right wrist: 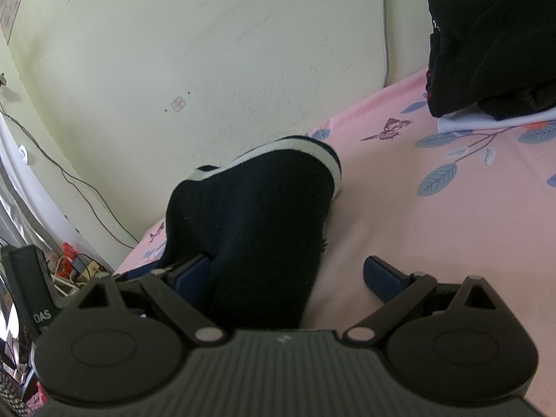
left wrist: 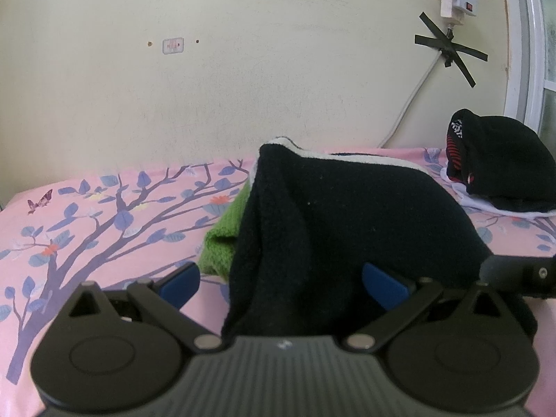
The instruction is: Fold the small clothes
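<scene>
- Left gripper (left wrist: 281, 286) spread wide, blue pads (left wrist: 180, 285) apart, dark navy knitted garment with a white band (left wrist: 330, 215) draped between them, touching neither visibly.
- Right gripper (right wrist: 287, 278) likewise spread, left pad against the same navy cloth (right wrist: 257, 215), right pad over bare sheet.
- Green knitted piece (left wrist: 226, 239) tucked under the garment's left edge.
- Pink bedsheet printed with blue-leaved branches (left wrist: 87, 215) open to the left.
- Black folded pile on white cloth (left wrist: 504, 160) near the far right edge.
- Cream wall (left wrist: 243, 69) behind.
</scene>
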{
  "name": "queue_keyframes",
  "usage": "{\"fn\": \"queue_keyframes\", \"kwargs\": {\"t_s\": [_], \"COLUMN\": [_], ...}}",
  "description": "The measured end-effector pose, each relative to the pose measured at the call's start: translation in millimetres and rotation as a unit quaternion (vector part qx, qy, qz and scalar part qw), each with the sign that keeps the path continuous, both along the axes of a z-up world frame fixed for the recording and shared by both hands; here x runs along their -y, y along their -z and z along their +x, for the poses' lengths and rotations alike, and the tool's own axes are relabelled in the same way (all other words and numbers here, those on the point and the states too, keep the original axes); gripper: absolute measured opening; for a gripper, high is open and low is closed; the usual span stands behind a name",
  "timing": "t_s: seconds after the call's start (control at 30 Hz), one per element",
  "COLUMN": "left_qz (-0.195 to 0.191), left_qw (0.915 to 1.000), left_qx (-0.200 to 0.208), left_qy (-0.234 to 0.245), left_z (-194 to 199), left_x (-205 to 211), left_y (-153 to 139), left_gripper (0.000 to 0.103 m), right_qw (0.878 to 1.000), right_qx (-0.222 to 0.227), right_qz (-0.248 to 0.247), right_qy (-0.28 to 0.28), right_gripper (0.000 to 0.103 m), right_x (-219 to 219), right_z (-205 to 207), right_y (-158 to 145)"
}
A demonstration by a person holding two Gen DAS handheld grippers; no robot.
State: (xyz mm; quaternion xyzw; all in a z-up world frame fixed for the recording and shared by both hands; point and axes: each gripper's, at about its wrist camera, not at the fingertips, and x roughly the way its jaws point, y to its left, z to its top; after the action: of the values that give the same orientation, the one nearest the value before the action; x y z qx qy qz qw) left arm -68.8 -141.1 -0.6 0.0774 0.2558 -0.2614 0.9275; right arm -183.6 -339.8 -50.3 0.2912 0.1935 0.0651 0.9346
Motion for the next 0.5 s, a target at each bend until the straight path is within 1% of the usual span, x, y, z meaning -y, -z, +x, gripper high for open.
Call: {"fn": "queue_keyframes", "kwargs": {"t_s": [0.3, 0.5], "left_qz": [-0.005, -0.014], "left_qw": [1.0, 0.9998], "left_qx": [0.006, -0.014], "left_qy": [0.005, 0.008], "left_z": [-3.4, 3.4], "left_x": [-1.2, -4.8], "left_y": [-0.7, -0.3], "left_gripper": [0.103, 0.103], "right_qw": [1.0, 1.0], "right_qx": [0.0, 0.0], "right_qz": [0.0, 0.002], "right_qy": [0.0, 0.001], "right_gripper": [0.093, 0.093], "right_x": [0.1, 0.1], "right_z": [0.2, -0.1], "right_y": [0.0, -0.1]}}
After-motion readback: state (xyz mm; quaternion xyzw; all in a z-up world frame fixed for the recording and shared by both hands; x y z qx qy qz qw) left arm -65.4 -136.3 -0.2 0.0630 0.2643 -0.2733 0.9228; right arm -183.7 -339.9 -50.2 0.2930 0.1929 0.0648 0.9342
